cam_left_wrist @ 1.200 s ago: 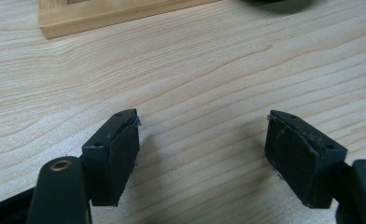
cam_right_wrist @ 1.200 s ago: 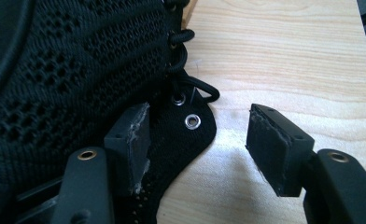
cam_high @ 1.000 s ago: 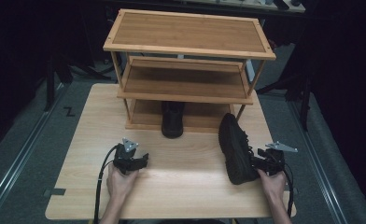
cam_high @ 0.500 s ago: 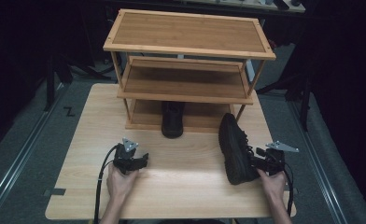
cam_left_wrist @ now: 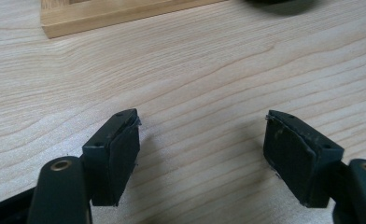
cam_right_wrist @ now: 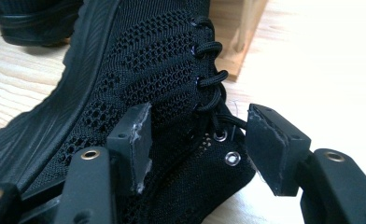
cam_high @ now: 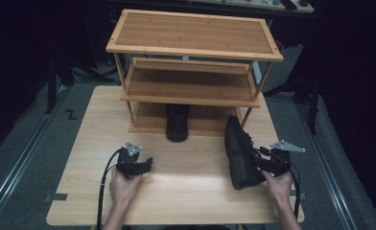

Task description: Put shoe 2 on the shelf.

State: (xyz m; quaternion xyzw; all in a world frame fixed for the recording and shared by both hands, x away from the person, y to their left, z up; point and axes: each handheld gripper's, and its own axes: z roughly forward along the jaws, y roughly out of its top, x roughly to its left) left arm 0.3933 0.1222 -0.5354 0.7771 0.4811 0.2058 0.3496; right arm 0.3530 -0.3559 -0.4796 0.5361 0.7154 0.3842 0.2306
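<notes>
A black mesh lace-up shoe [cam_high: 241, 153] is tipped on its side at the right of the table, with its sole facing left. My right gripper [cam_high: 262, 162] is shut on its collar beside the laces, and its jaws stand wide around the shoe [cam_right_wrist: 139, 70]. One pad [cam_right_wrist: 139, 140] presses on the mesh and the other sits at the eyelet edge. Over bare wood at the front left, my left gripper [cam_high: 146, 166] is open, with nothing between its pads [cam_left_wrist: 120, 158]. A second black shoe [cam_high: 177, 123] stands on the bottom shelf of the wooden rack [cam_high: 191, 36], toe toward me.
The three-tier rack takes up the back half of the light wooden table [cam_high: 191, 201]. Its base board [cam_left_wrist: 116, 14] lies ahead of the left gripper. A rack leg [cam_right_wrist: 244, 28] stands just behind the held shoe. Dark floor with metal rails surrounds the table.
The right gripper has risen slightly with the shoe still between its jaws. The left gripper has stayed where it was.
</notes>
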